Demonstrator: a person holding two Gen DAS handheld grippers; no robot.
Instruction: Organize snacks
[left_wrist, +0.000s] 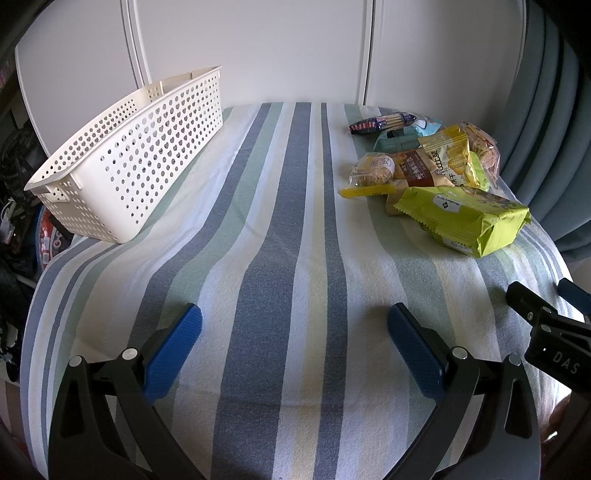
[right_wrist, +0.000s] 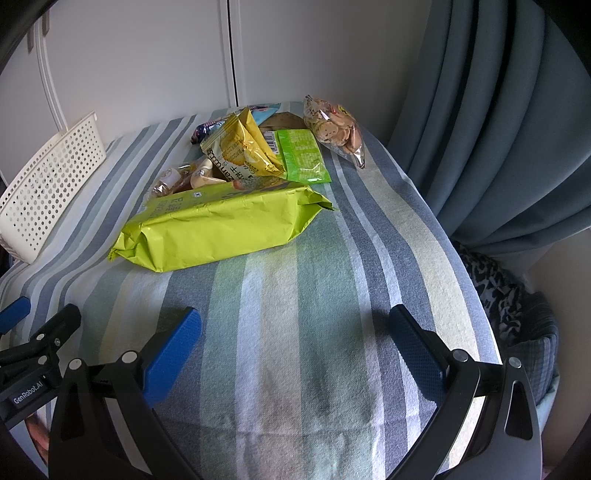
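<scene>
1. A striped blue, green and white cloth (left_wrist: 288, 221) covers the surface before white cabinet doors.
2. A perforated cream plastic basket (left_wrist: 125, 162) sits far left, well apart from the snacks.
3. Snack packets pile far right, a large lime-green foil packet (right_wrist: 221, 225) nearest.
4. The left claw (left_wrist: 294, 345) and right claw (right_wrist: 295, 345) hover spread, holding nothing.

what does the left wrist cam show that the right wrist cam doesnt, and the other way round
Only the left wrist view shows the white basket's whole length and the round cake packet clearly. Only the right wrist view shows the light green flat packet unobstructed and dark patterned fabric beside the table. Both show the striped cloth, the big lime-green pack, the clear cookie bag, and open grippers.
</scene>
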